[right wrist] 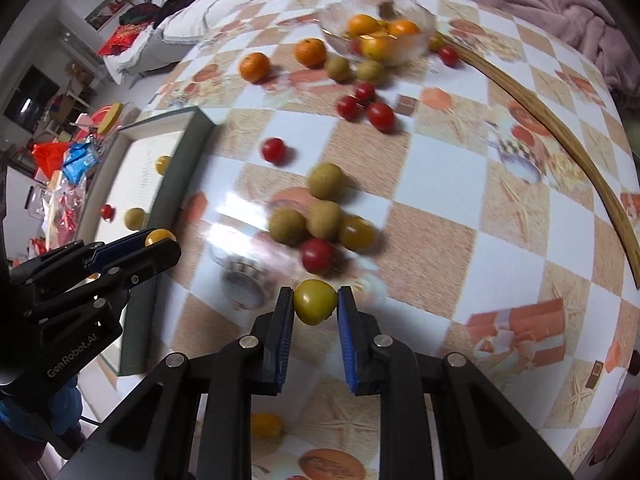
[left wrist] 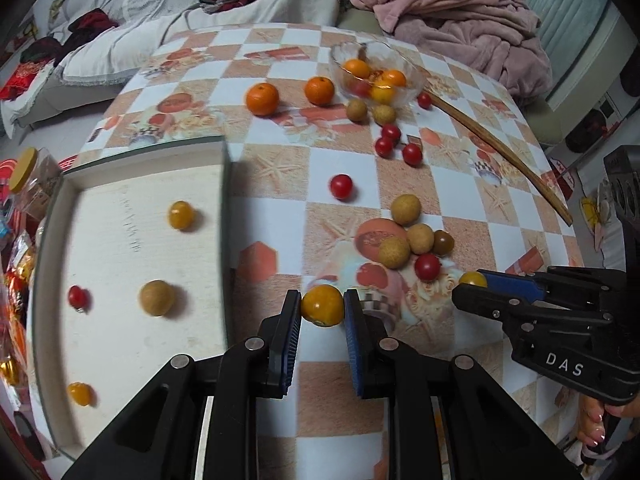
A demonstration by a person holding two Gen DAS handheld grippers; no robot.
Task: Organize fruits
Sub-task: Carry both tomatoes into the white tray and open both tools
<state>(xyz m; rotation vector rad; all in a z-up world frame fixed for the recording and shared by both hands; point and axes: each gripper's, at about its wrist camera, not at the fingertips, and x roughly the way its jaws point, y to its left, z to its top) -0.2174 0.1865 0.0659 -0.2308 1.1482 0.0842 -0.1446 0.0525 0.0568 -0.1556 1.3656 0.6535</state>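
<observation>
Item: fruit sorting, checked table [left wrist: 280,168].

1. Left gripper [left wrist: 322,306]: clenched on 1 yellow-orange tomato [left wrist: 322,306], pads pressed on both sides, held above the table just right of the tray [left wrist: 224,208].
2. Right gripper [right wrist: 315,301]: clenched on 1 yellow-green tomato [right wrist: 315,301], held above the table near the loose pile [right wrist: 316,216] of brown and red fruit.
3. Tray: holds 2 yellow, 1 brown and 1 red fruit, well apart.
4. Glass bowl [left wrist: 340,70], far side: oranges and small fruit inside; 2 oranges [left wrist: 262,99] beside it on the table.

Risks, as judged:
- Round, smooth skins gripped at the fingertips only; a quick swing could let either fruit slip.
- Too hard a squeeze may split a tomato.
- A release from height onto the flat tray may send fruit rolling.
- Both grippers heading for the tray together may collide.
</observation>
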